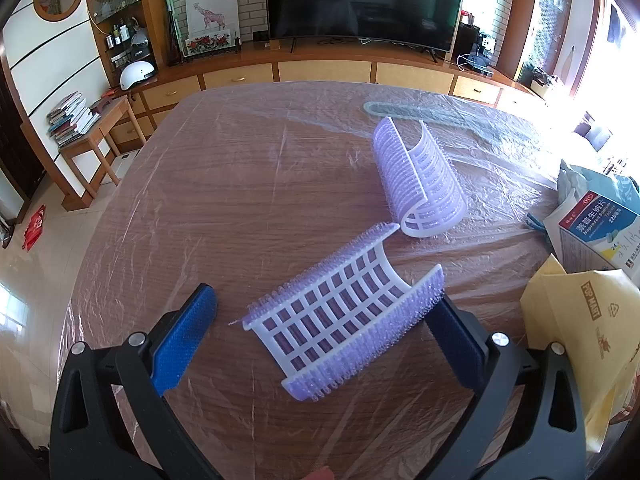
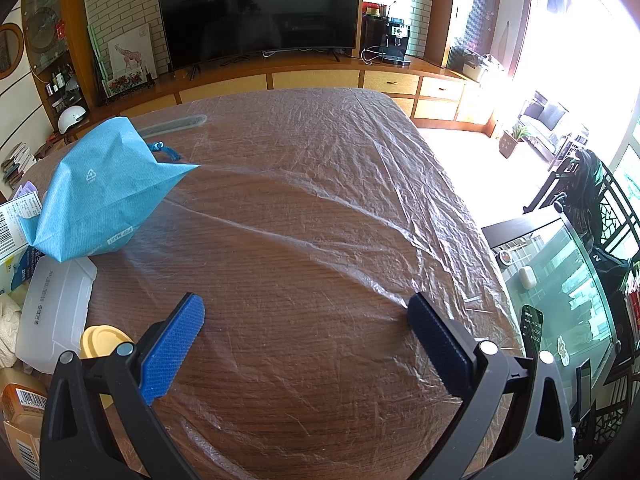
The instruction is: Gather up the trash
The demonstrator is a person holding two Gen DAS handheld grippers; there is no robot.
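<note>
In the left wrist view a purple curved plastic roller half (image 1: pixel 344 312) lies hollow side up on the plastic-covered wooden table (image 1: pixel 224 208). It sits between the blue pads of my open left gripper (image 1: pixel 326 314), its right edge close to the right pad. A second purple half (image 1: pixel 420 176) lies on its side further off. In the right wrist view my right gripper (image 2: pixel 306 326) is open over bare table, holding nothing. A blue paper bag (image 2: pixel 100 196) stands at the left of that view.
A medicine box (image 1: pixel 596 232) and a yellow paper bag (image 1: pixel 576 340) crowd the right of the left wrist view. A white plastic box (image 2: pixel 56 312), a yellow lid (image 2: pixel 104 340) and orange packaging (image 2: pixel 20 404) lie left of the right gripper. A glass side table (image 2: pixel 560 292) stands beyond the table's right edge.
</note>
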